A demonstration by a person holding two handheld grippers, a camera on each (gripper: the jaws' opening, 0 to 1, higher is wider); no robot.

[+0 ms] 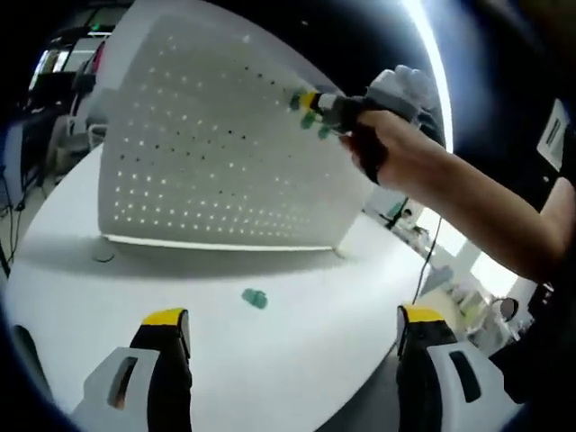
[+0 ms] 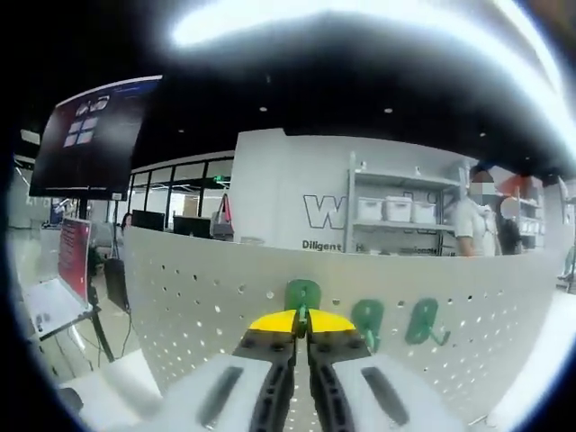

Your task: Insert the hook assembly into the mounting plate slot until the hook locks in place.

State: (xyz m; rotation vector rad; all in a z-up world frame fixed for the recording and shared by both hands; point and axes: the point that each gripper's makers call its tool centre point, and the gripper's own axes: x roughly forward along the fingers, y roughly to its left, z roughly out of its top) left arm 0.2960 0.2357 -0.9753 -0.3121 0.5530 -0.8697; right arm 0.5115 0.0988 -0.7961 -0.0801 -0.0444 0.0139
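My left claw (image 1: 292,328) hangs released over the white table (image 1: 297,360), its two yellow-tipped jaws rising wide apart at seven and five o'clock of the left gripper view. Between them, a little toward twelve, a small green hook (image 1: 256,298) lies loose on the table, well apart from both jaws. Beyond it, toward eleven o'clock, the white pegboard (image 1: 207,153) stands upright on the table, its rows of holes lit from behind.

At one o'clock in that view my right claw (image 1: 306,101) reaches the upper edge of the board, held by my gloved hand (image 1: 396,126), with my bare forearm running down toward four o'clock. Green hooks (image 1: 315,121) show just beside its yellow tips, against the board.

In the right gripper view my right claw (image 2: 302,322) is clenched: the yellow tips meet at six o'clock, pinching the lower part of a green hook (image 2: 302,295) that sits against the pegboard (image 2: 198,288). I cannot tell whether that hook is fully seated in its hole. Toward three o'clock two more green hooks (image 2: 367,321) (image 2: 423,320) hang on the board, side by side, apart from my jaws.

Past the board's top edge stand shelves with white boxes (image 2: 396,211) at one o'clock, a person (image 2: 472,229) beside them at two o'clock, and a dark screen (image 2: 94,135) at ten o'clock.
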